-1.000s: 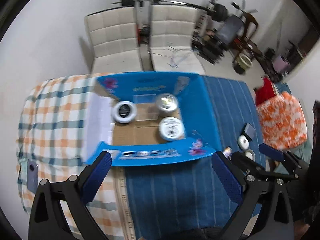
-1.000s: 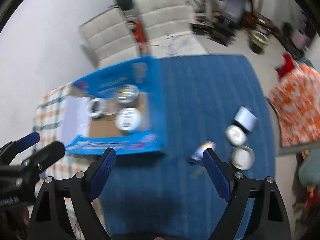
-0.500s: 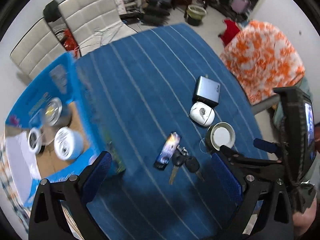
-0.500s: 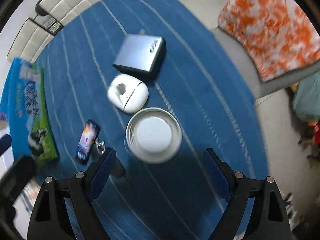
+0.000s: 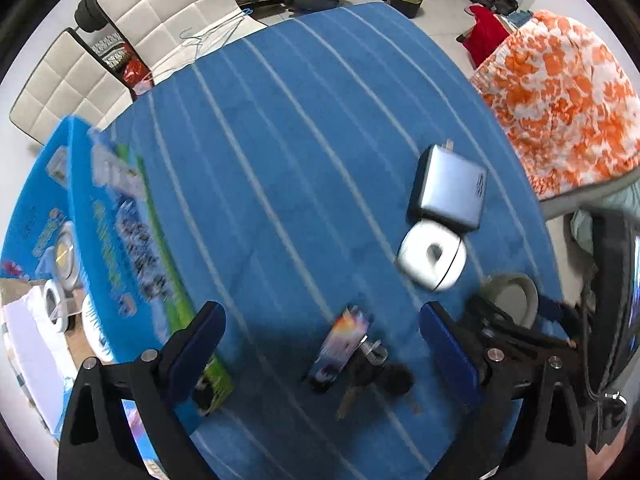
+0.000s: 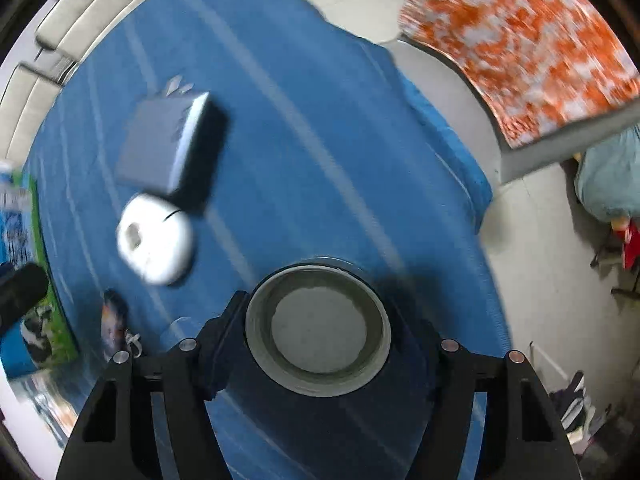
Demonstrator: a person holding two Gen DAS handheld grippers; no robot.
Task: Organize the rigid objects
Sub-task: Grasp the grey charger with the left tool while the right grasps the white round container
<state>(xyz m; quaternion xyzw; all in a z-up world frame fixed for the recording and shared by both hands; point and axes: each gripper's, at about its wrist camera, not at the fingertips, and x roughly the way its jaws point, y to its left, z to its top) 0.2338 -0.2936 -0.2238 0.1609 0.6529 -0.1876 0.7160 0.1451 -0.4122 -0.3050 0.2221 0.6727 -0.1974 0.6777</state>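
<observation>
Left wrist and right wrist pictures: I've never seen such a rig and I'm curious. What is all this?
A person holds a hand-held gripper in each hand; a fisheye camera on each looks down along its two fingers. Left view: the left hand-held gripper hangs open above keys with a colourful tag. On the blue striped cloth lie a silver box and a white round case, beside a blue carton. Right view: the right hand-held gripper has just been closing, a round tin between its fingers, which seem to press its sides.
</observation>
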